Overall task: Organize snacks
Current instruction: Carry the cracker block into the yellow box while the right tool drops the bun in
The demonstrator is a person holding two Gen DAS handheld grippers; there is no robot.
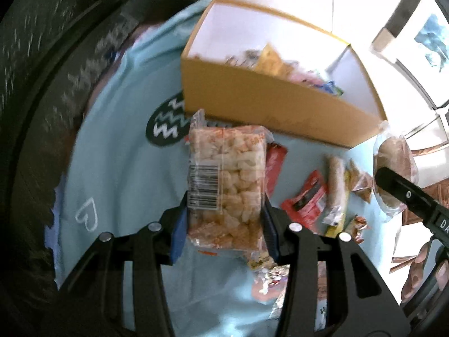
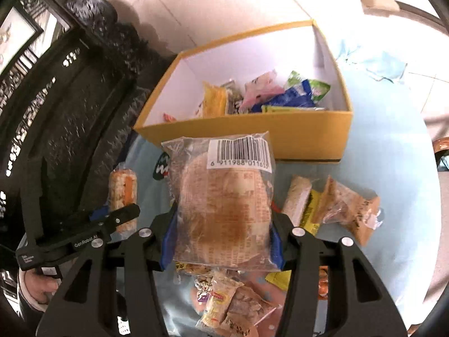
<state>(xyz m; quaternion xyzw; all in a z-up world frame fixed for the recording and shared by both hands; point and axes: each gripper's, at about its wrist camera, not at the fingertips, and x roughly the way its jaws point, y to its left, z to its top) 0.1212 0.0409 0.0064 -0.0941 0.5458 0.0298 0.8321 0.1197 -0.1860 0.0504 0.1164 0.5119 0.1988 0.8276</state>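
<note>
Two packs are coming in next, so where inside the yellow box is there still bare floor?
The yellow box is bare at its left end, from the left wall to the yellow packet, save one small candy. The right half is crowded with packets.

place: home | cues: framed pictures (image 2: pixel 19 32), tiled floor (image 2: pixel 213 2), patterned tablecloth (image 1: pixel 118 140)

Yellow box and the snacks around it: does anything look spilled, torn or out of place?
Nothing looks spilled or torn. Some snacks lie jumbled in the yellow box, others scattered loose on the blue cloth. Each tongs holds a sealed packet: puffed rice bar, round cake.
</note>
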